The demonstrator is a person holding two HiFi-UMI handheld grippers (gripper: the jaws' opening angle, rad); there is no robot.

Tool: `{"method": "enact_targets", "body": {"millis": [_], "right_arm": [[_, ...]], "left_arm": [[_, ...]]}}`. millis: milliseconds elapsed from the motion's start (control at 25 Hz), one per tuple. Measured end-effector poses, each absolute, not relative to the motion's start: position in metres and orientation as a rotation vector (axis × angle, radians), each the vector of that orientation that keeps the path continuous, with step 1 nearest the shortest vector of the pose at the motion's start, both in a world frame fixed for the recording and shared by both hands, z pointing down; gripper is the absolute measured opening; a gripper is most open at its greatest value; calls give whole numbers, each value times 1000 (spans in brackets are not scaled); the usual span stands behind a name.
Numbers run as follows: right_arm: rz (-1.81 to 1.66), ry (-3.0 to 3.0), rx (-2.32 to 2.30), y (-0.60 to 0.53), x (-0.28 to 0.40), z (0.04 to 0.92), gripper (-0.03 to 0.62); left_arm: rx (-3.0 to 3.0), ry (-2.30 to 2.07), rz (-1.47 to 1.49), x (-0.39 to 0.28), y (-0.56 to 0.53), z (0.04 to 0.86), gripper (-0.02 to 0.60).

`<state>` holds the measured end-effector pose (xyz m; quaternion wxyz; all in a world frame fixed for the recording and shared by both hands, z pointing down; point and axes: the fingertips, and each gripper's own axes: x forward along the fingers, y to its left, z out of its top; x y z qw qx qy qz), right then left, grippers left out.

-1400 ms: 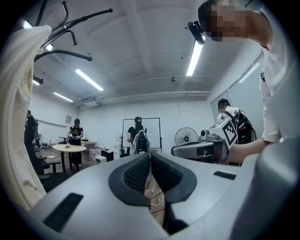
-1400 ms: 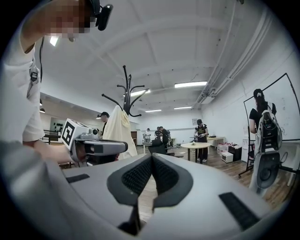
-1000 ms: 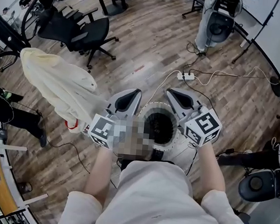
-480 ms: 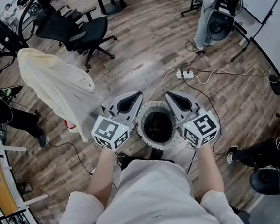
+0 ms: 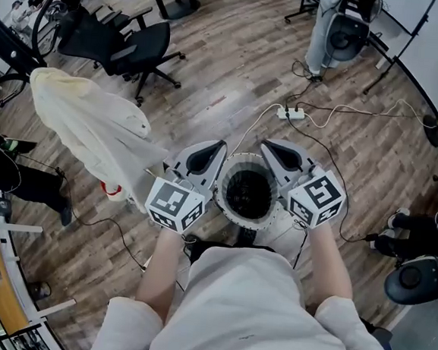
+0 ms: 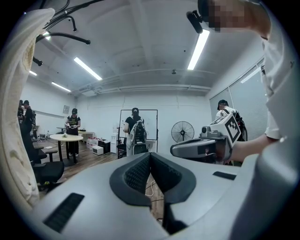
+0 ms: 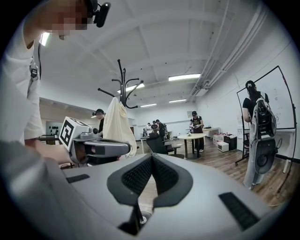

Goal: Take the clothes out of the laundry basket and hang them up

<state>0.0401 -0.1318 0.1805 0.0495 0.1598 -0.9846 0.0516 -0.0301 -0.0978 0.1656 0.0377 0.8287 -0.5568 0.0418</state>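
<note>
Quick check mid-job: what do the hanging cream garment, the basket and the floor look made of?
Cream garment: soft matte cloth, probably cotton; it drapes and creases.
Basket: likely white plastic; its rim shows even ribs or slats.
Floor: wood-look planks with a slight sheen; real wood or laminate, I cannot tell.

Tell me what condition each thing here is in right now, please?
Left gripper: fingers shut, nothing between them.
Right gripper: fingers shut, nothing between them.
Laundry basket: upright, interior dark, no clothes visible inside.
Cream garment: hanging on the coat stand.
Office chair: unoccupied.
</note>
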Motion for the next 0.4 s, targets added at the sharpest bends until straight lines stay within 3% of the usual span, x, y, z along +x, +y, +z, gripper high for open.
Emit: {"method": "enact_targets", "body": {"millis": [400], "right_arm": [[156, -2992, 468, -120, 43, 180, 3]], "left_arm": [[2543, -1713, 131, -22, -89, 164, 20]]}}
